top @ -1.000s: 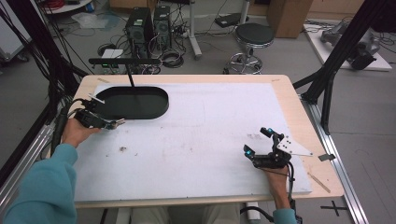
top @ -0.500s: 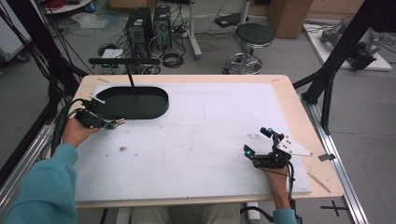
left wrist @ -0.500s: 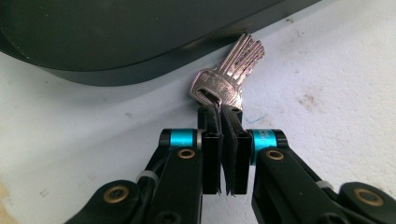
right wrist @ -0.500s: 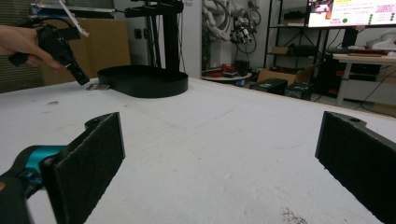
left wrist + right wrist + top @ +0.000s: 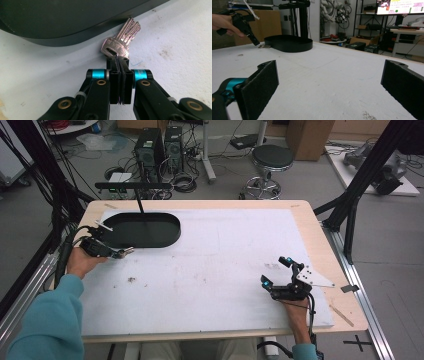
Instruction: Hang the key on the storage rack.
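So the pickup part looks done to me: the left gripper (image 5: 121,252) has its jaws clamped tight on a small bunch of keys (image 5: 121,40), pinching them by the heads so the blades fan out past the tips. In the left gripper view the keys sit right at the outer wall of the black tray (image 5: 142,231), with the blade tips just about touching its base edge, low over the tabletop (image 5: 225,265). They're not inside the tray though, so if that's where they're headed, the lift over the rim and the drop are what's left, I'd guess.

Materials, going left to right: the keys are thin flat silvery metal, shiny, cut teeth along the blades, stamped lettering on one head that I can't read. The tray is a long oval with a low wall, matte black, looks like plastic, and a thin black post rises from it to a crossbar. The tabletop has a white, slightly scuffed sheet with a few dirt specks, over a pale wooden board.

Over on the right, the right gripper (image 5: 276,272) just rests near the front edge with its jaws spread wide and nothing between them. Its pads (image 5: 259,82) look like coarse, grippy black foam.
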`<state>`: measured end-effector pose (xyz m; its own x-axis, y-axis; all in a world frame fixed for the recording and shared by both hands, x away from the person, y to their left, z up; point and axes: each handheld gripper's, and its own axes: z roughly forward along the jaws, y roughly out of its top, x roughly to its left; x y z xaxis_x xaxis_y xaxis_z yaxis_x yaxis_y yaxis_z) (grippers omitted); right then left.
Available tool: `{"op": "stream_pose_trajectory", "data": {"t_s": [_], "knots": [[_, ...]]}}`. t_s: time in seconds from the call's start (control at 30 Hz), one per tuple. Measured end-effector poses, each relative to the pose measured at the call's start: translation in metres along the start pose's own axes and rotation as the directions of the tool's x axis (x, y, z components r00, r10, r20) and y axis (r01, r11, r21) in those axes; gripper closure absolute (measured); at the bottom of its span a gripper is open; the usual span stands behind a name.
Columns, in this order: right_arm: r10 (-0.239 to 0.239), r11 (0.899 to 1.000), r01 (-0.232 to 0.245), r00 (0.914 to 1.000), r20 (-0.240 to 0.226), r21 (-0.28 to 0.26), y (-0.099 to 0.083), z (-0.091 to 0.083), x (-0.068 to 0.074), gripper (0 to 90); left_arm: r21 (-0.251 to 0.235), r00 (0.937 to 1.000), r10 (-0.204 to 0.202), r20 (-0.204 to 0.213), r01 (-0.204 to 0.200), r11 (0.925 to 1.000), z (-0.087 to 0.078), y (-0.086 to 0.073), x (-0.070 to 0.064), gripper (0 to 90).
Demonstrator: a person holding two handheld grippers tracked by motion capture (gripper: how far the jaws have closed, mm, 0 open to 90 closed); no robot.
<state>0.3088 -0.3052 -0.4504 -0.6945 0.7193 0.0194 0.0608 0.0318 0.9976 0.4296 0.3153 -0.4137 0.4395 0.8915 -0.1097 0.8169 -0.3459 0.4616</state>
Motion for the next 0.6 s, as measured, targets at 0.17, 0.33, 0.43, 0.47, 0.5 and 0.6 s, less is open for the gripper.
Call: {"op": "stream_pose_trajectory", "data": {"t_s": [0.17, 0.33, 0.43, 0.47, 0.5, 0.6], "knots": [[0.000, 1.000, 0.000, 1.0000, -0.001, 0.000, 0.000, 0.000, 0.000, 0.5, -0.011, 0.9998, 0.020, -0.001, -0.020, 0.9997, -0.002, 0.000, -0.001, 88.4], [0.003, 1.000, -0.003, 1.0000, 0.002, 0.002, 0.000, 0.000, 0.000, 0.5, -0.060, 0.9994, 0.028, 0.022, -0.027, 0.9978, -0.011, -0.001, -0.002, 88.5], [-0.001, 1.000, 0.001, 1.0000, 0.000, 0.001, 0.000, 0.000, 0.000, 0.5, -0.089, 0.9978, 0.056, 0.037, -0.052, 0.9947, -0.019, -0.001, -0.005, 88.5], [-0.001, 1.000, 0.001, 1.0000, 0.000, 0.001, 0.000, 0.000, 0.000, 0.5, -0.095, 0.9969, 0.070, 0.036, -0.066, 0.9933, -0.022, 0.000, -0.006, 88.5], [0.000, 1.000, 0.000, 1.0000, 0.001, 0.001, 0.000, 0.000, 0.000, 0.5, -0.108, 0.9961, 0.083, 0.030, -0.079, 0.9910, -0.026, 0.002, -0.008, 88.5], [0.000, 1.000, 0.000, 1.0000, 0.001, 0.001, 0.000, 0.000, 0.000, 0.5, -0.154, 0.9923, 0.121, 0.025, -0.116, 0.9813, -0.042, 0.008, -0.013, 88.5]]}}
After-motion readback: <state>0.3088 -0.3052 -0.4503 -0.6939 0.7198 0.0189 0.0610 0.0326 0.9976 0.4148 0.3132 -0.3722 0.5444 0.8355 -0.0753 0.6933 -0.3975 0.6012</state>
